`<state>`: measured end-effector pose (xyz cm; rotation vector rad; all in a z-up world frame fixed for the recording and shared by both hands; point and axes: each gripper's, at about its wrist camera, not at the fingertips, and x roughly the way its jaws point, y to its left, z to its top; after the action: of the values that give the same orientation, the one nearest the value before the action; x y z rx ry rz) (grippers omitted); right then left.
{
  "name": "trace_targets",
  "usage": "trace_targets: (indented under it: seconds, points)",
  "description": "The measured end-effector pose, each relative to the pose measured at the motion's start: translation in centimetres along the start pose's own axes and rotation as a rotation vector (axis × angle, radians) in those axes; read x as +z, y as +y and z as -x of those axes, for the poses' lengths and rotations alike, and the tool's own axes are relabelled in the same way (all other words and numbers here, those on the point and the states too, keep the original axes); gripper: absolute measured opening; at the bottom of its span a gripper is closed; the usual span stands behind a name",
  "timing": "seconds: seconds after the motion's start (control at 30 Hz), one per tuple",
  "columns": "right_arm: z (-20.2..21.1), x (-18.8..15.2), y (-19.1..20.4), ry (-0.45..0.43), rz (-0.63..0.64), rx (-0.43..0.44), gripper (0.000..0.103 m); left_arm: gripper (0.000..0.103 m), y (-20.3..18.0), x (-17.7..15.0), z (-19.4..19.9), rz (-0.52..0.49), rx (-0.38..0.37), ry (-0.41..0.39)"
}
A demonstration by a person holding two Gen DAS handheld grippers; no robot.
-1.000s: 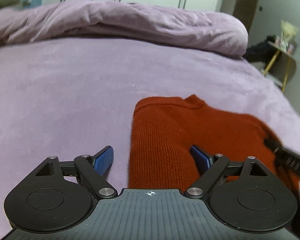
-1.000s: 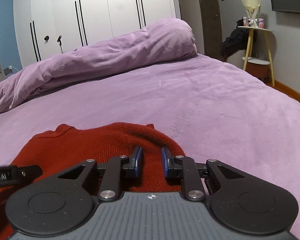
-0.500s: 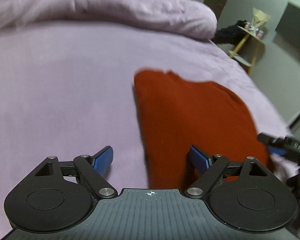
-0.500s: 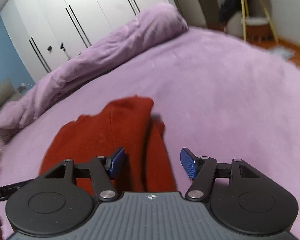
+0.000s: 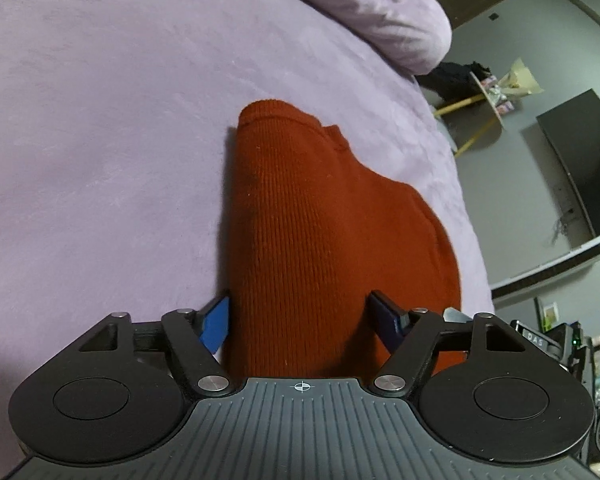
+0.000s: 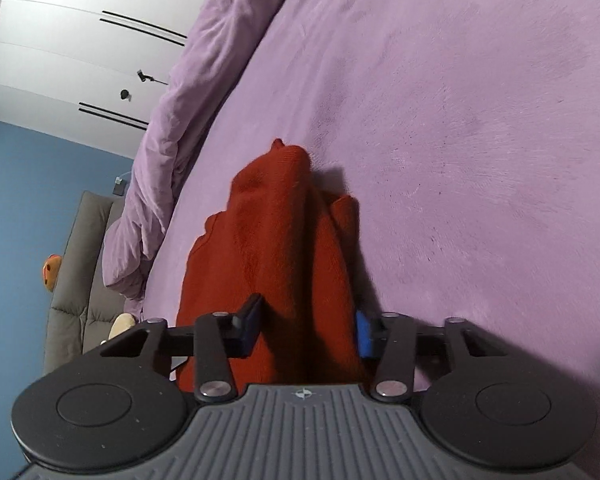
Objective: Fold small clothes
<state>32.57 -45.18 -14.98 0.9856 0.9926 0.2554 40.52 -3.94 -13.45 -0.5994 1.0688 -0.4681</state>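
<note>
Rust-red ribbed knit, a small sweater (image 5: 320,240), lies folded into a long narrow shape on the bed (image 5: 100,140), whose cover is a soft, plush lilac fabric with a faint nap. A rumpled duvet (image 5: 380,12) of the same lilac is heaped at the far side of the bed.

From the left wrist, the left gripper (image 5: 300,316) straddles the near end of the sweater: its jaws are closing, with the knit between them. The blue pad on one side sits just beside the sweater's thick folded edge; the other, darker in shade, lies over the cloth. Whether either pad yet presses the knit cannot be told. Ahead of the jaws the sweater tapers to a rounded corner and a curved ribbed neckline.

From the right wrist, the right gripper (image 6: 306,330) has a bunched ridge of the same sweater (image 6: 284,240) between its jaws, which are also closing. Both blue pads stand right against the gathered fabric, which rises in a fuzzy fold beyond them. Past that fold the bed (image 6: 460,120) spreads smooth and matte.
</note>
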Motion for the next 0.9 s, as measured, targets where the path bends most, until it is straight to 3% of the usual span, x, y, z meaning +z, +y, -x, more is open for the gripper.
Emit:
trace_targets:
  seconds: [0.13, 0.33, 0.67, 0.8, 0.9]
  points:
    - [-0.6, 0.1, 0.0, -0.008, -0.006, 0.008, 0.028, 0.061, 0.4, 0.1, -0.1, 0.020, -0.007, -0.007]
    - [0.4, -0.8, 1.7, -0.074, 0.011, 0.035, 0.023, 0.050, -1.0, -0.3, 1.3, -0.018, -0.002, -0.029]
    - [1.9, -4.1, 7.6, -0.064, 0.026, 0.130, 0.022, 0.049, -3.8, -1.0, 9.3, -0.099, -0.015, -0.032]
    - [2.0, -6.7, 9.5, -0.027, 0.003, 0.166, 0.022, 0.049, -3.3, -1.7, 13.5, -0.068, 0.035, -0.010]
    - [1.7, -9.3, 10.7, 0.002, 0.001, 0.168, 0.022, 0.049, -3.3, -3.0, 16.1, -0.114, 0.085, -0.005]
